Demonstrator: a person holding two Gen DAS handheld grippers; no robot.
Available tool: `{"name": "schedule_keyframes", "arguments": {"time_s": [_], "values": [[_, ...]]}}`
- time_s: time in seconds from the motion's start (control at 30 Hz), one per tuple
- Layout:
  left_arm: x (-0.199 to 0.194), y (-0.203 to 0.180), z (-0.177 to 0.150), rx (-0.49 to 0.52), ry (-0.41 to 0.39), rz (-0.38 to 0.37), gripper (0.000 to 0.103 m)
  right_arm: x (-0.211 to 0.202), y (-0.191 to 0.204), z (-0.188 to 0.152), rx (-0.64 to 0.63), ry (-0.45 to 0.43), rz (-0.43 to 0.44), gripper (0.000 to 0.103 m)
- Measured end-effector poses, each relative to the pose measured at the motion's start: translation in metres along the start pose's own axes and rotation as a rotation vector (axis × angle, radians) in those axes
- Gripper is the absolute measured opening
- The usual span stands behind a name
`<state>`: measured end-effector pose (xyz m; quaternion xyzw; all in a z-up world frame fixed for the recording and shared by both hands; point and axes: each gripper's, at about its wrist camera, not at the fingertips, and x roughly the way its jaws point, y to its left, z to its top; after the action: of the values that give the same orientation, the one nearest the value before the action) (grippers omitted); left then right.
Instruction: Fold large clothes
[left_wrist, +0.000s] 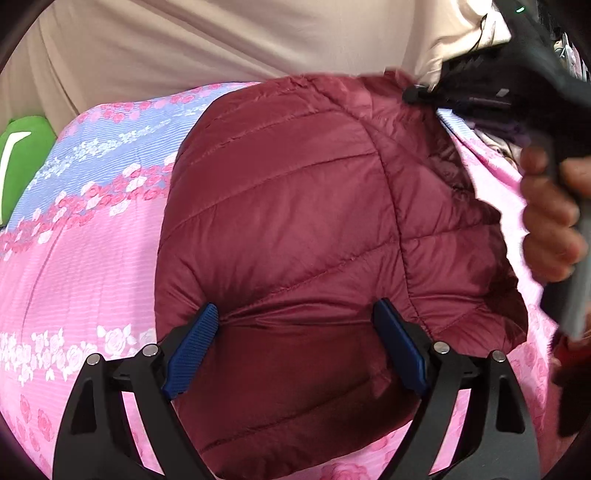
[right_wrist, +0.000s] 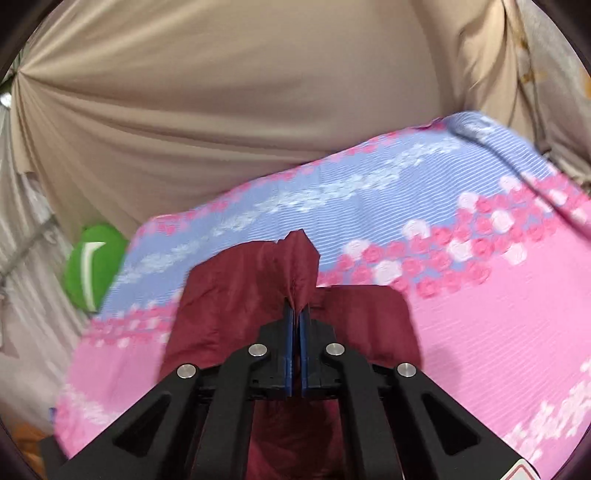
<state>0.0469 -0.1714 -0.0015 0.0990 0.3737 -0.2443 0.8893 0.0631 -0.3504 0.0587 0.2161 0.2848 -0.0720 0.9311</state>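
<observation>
Two grippers, right (right_wrist: 296, 314) pinching jacket (left_wrist: 288, 206) (blurred, seemingly).

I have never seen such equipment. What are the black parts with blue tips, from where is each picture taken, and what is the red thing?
A person holds two hand grippers; each carries a camera looking along its fingers. In the left camera view, the left gripper is open over a dark red quilted jacket, which lies on a pink and blue flowered sheet. In the right camera view, the right gripper is shut on a jacket edge. The person's hand holds it.
</observation>
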Motion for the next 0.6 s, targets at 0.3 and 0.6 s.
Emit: {"name": "schedule_keyframes", "arguments": {"time_s": [0.3, 0.6], "values": [[0.017, -0.024, 0.009, 0.063, -0.004, 0.029, 0.088, 0.080, -0.032, -0.024, -0.004, 0.220, -0.167, 0.001], [0.018, -0.022, 0.007, 0.064, 0.003, 0.037, 0.089, -0.052, -0.013, -0.056, -0.040, 0.111, -0.036, 0.026]]}}
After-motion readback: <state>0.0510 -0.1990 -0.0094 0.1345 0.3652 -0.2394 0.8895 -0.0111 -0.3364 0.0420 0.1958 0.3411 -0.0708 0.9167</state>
